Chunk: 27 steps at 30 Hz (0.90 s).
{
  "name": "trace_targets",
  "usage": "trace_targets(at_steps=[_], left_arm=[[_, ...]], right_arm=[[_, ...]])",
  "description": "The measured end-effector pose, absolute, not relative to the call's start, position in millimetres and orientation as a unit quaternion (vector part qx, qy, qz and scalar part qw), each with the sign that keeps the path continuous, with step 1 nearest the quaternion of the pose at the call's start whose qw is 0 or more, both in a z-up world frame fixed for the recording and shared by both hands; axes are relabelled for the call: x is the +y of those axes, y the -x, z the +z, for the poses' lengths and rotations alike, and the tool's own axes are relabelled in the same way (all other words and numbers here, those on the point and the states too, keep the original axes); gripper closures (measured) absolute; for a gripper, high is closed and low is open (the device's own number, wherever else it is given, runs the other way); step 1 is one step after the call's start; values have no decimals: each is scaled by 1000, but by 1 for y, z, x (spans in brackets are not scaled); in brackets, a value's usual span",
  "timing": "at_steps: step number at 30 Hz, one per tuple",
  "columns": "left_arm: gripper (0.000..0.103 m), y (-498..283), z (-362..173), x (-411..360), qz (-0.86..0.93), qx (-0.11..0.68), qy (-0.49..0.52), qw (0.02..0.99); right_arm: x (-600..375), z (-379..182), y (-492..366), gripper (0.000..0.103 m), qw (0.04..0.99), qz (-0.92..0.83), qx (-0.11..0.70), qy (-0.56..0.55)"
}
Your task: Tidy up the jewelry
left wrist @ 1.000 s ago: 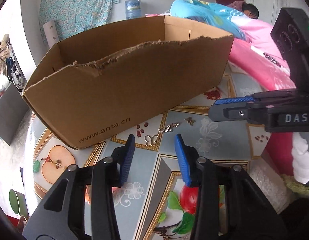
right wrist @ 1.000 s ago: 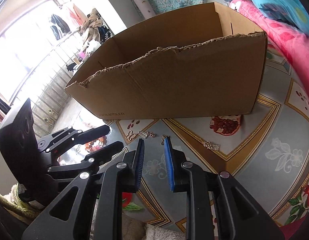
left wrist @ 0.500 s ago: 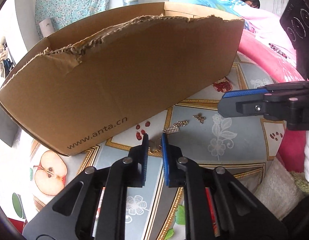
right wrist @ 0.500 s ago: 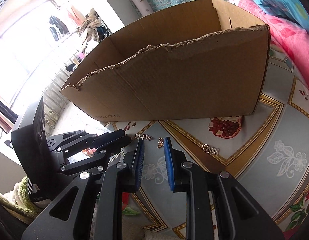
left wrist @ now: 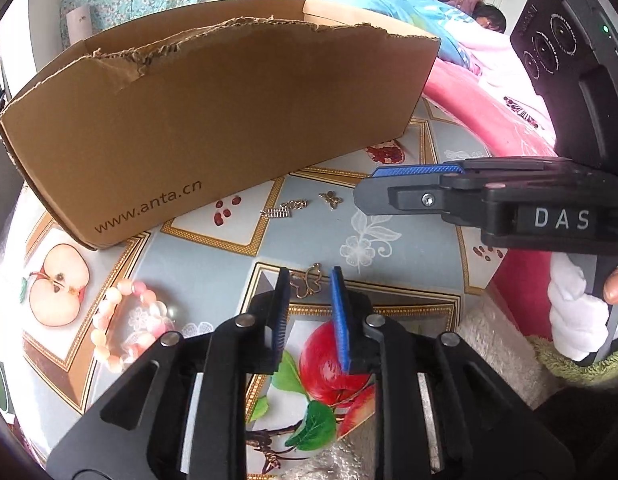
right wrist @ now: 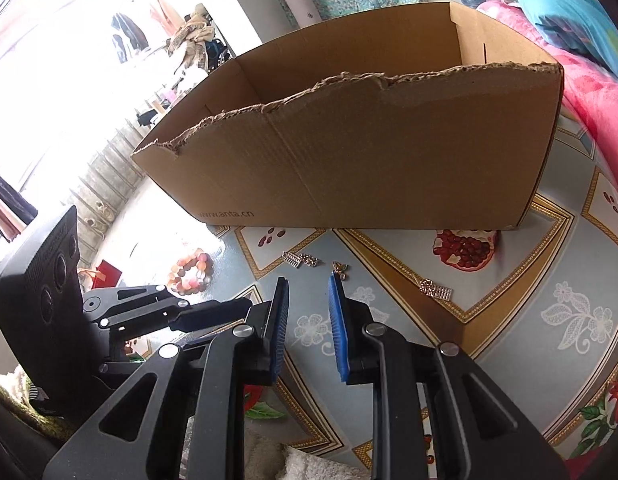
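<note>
Butterfly pendant (left wrist: 307, 285) slid nearer; box (left wrist: 213, 120) reads "www.anta.cn", right tongs (left wrist: 393, 188) "DAS".

Bright daylight, blown-out window, fisheye warping

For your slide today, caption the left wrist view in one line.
Left gripper straddles a gold butterfly charm before the cardboard box.

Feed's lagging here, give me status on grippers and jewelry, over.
Left gripper jaws just opened, butterfly charm loose between them. Right gripper open, empty. Cardboard box ahead, nothing blocking.
</note>
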<state>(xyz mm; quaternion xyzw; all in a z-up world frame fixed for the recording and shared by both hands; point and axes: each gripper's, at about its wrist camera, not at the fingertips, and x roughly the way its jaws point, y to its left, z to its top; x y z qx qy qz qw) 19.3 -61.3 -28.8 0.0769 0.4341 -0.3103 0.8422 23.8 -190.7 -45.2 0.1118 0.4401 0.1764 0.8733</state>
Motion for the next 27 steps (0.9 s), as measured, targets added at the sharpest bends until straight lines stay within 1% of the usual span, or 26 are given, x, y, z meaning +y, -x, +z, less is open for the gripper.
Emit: trace_targets(at_steps=[5, 13, 14, 16, 18, 21, 25, 27], left_arm=[[81, -5, -25, -49, -320, 430, -83, 840], [81, 10, -24, -48, -333, 436, -100, 830], [81, 11, -24, -48, -335, 437, -102, 829], [81, 14, -24, -46, -335, 438, -105, 827], [81, 15, -24, -44, -336, 440, -105, 826], [81, 18, -24, -39, -337, 440, -105, 826], [81, 22, -24, -36, -336, 440, -107, 826], [81, 23, -24, -35, -335, 438, -109, 827]], right_arm=[[-177, -49, -24, 82, 867, 194, 449, -99], [-146, -61, -27, 82, 864, 205, 458, -42], [-142, -64, -28, 81, 864, 205, 459, -30], [-134, -68, -27, 73, 866, 205, 456, -12], [-126, -68, -25, 71, 867, 207, 453, 6], [-114, -71, -22, 71, 871, 204, 446, 32], [-92, -74, -13, 71, 876, 188, 434, 94], [-88, -75, -11, 75, 876, 189, 434, 95]])
